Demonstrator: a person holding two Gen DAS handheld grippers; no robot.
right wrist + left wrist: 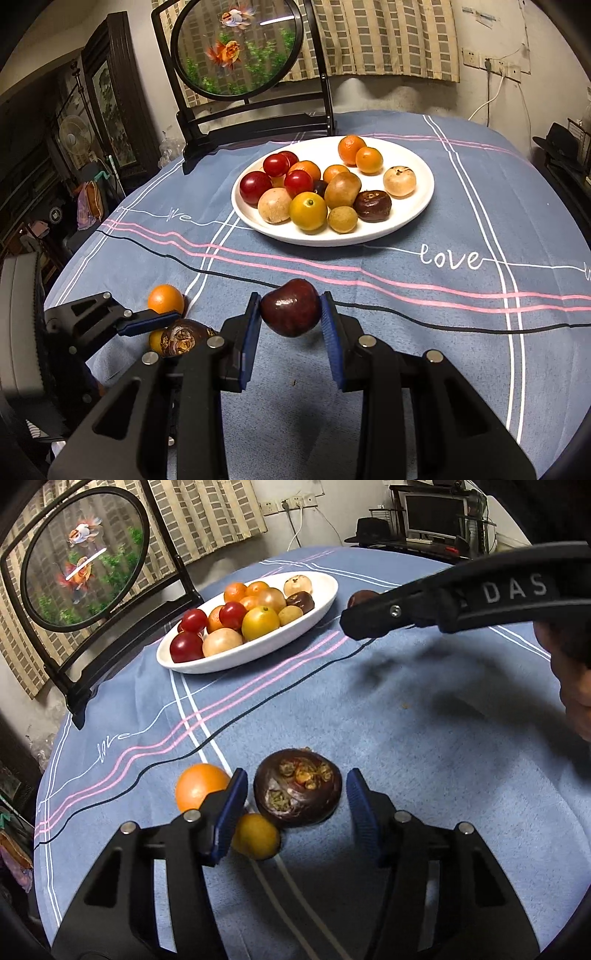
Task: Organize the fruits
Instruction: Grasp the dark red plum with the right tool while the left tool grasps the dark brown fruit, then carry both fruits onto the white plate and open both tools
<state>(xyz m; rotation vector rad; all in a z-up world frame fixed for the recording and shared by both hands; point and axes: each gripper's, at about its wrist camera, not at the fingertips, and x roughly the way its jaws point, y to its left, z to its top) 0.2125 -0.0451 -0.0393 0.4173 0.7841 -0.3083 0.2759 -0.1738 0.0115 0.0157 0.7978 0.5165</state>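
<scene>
**Cherry aloft, plate waiting**

Your right gripper [290, 314] pinches a dark red cherry [290, 308] between its fingers, above the blue-clothed tabletop [424, 332] short of the white plate [406, 221] of fruit. Your left gripper [297, 805] stands wide open around a dark brown fruit [297, 794], beside an orange [199, 786].
</scene>
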